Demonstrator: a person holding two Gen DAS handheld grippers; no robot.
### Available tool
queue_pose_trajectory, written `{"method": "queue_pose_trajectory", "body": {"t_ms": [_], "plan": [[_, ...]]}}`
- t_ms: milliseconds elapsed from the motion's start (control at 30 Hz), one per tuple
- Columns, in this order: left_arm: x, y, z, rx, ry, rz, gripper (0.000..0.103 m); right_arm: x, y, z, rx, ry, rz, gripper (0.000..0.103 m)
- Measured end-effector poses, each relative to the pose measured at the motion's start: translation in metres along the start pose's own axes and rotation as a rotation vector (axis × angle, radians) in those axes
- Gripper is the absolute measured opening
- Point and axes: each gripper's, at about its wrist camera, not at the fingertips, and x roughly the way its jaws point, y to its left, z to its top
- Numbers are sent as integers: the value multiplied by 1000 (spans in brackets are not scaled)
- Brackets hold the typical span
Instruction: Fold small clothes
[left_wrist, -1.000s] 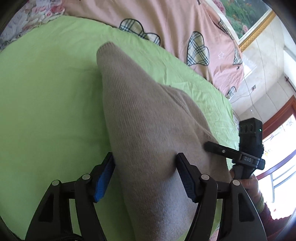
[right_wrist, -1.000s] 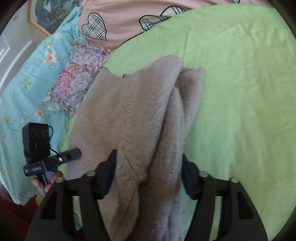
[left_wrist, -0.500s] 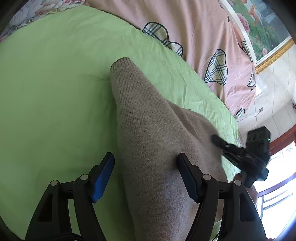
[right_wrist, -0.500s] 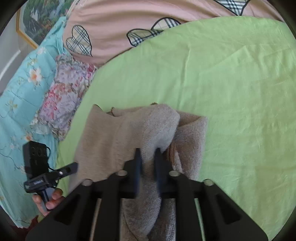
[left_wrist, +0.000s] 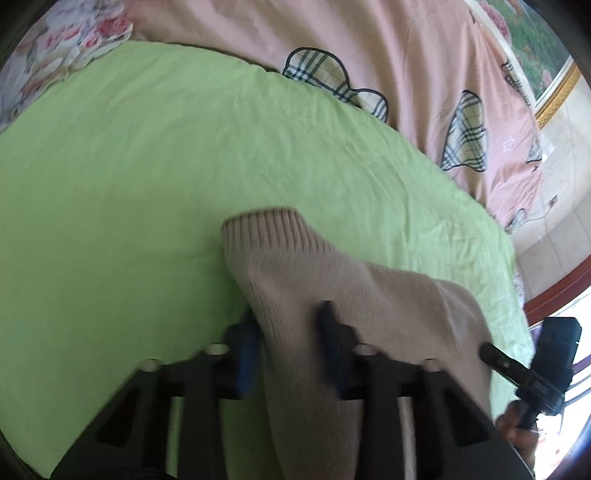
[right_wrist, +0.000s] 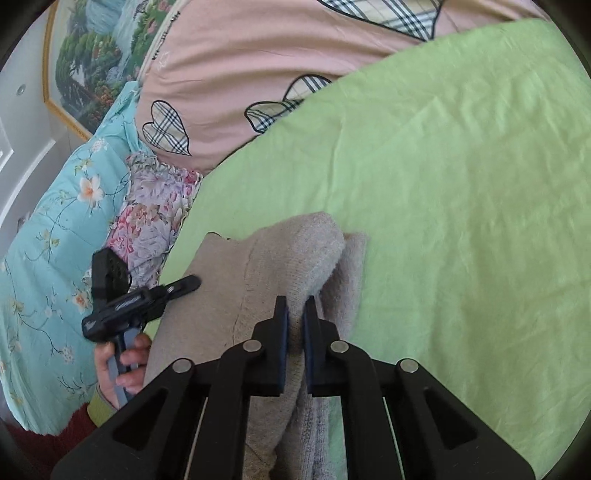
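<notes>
A beige sweater (right_wrist: 295, 266) is lying on the green sheet (right_wrist: 461, 184), bunched toward six o'clock. The right gripper (right_wrist: 295, 317) is angling downward, clamping a fold. The left gripper (left_wrist: 288, 325), tilting steeper, is closing on the sleeve (left_wrist: 280, 258).

Green sheet (right_wrist: 461, 184) on bed, pink heart-print quilt (left_wrist: 388, 48), gold-framed landscape painting (right_wrist: 96, 62), bright window (left_wrist: 576, 321)
</notes>
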Motion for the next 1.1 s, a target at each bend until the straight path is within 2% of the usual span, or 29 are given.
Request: {"method": "queue_pose_trajectory", "body": {"t_ms": [67, 167, 233, 333, 400, 433, 567, 667, 733, 767, 800, 900, 1100], "plan": [[8, -2, 10, 21, -29, 73, 6, 6, -1, 5, -11, 14, -10, 8], [18, -2, 21, 37, -48, 142, 6, 21, -6, 9, -57, 52, -81, 8], [19, 2, 22, 17, -42, 148, 6, 32, -14, 6, -39, 87, -87, 8], [1, 3, 19, -2, -46, 146, 9, 24, -16, 5, -13, 79, -67, 10], [-23, 1, 7, 0, -67, 133, 10, 9, -15, 4, 4, 57, -75, 21], [-36, -1, -2, 9, -75, 122, 12, 2, -14, 2, 11, 49, -78, 27], [-88, -15, -55, 80, -98, 67, 22, -35, -9, -17, 13, 23, -61, 32], [-120, -26, -107, 148, -93, 49, 37, -56, -2, -40, 2, 27, -50, 37], [-137, -31, -142, 194, -88, 39, 38, -67, 3, -58, -11, 35, -50, 45], [-143, -34, -157, 210, -82, 36, 41, -73, 6, -68, -20, 40, -55, 47], [-148, -36, -173, 220, -71, 32, 47, -76, 7, -75, -24, 44, -57, 52], [-152, -43, -213, 256, -40, 23, 48, -82, 12, -95, -39, 65, -59, 56], [-139, -51, -248, 273, -2, 37, 48, -75, 15, -113, -50, 99, -63, 56]]}}
